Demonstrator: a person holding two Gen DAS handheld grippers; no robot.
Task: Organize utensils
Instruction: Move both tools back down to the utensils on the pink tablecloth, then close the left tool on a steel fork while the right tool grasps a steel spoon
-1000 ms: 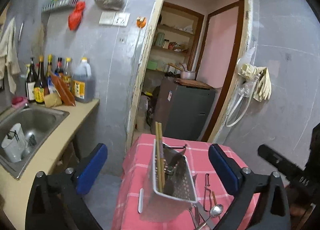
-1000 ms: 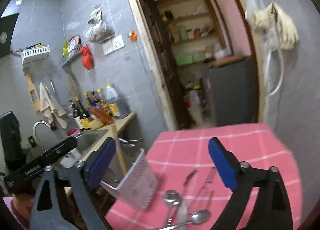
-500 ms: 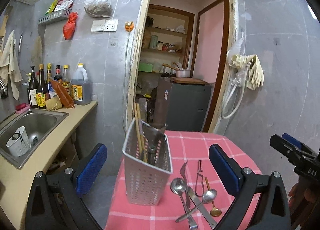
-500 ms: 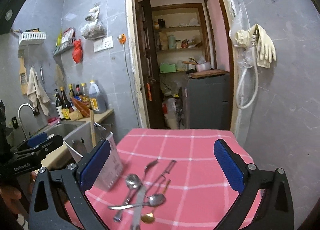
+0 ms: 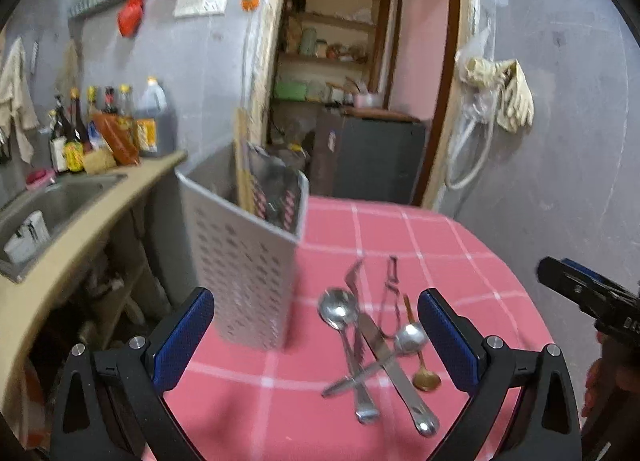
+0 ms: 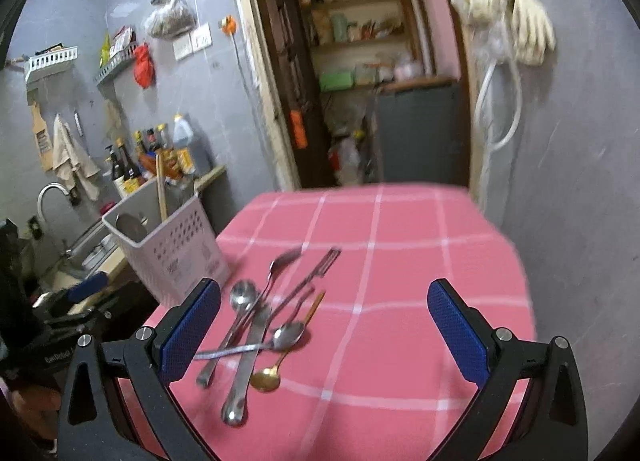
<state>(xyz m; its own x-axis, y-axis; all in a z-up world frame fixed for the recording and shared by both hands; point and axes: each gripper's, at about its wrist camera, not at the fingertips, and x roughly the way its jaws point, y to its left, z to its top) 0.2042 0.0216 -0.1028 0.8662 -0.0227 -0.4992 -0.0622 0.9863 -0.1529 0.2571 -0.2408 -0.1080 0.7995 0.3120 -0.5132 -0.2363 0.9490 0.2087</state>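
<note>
Both grippers, left gripper (image 5: 316, 335) and right gripper (image 6: 324, 325), stood released and empty over the pink checked tablecloth (image 6: 400, 269); the right had just finished spreading wide. The loose utensils (image 6: 260, 325) lay crossed in a pile just beside the white perforated caddy (image 5: 244, 261), which stood near the table's left edge. Likely hazards: a pinch catching two overlapping handles together, or a nudge pushing the caddy off that edge

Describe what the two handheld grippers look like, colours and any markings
Both the left gripper and the right gripper have black angular frames with silver screws. Each finger carries a textured blue pad. White lettering marks the left gripper's black body in the right wrist view, too blurred to read.
</note>
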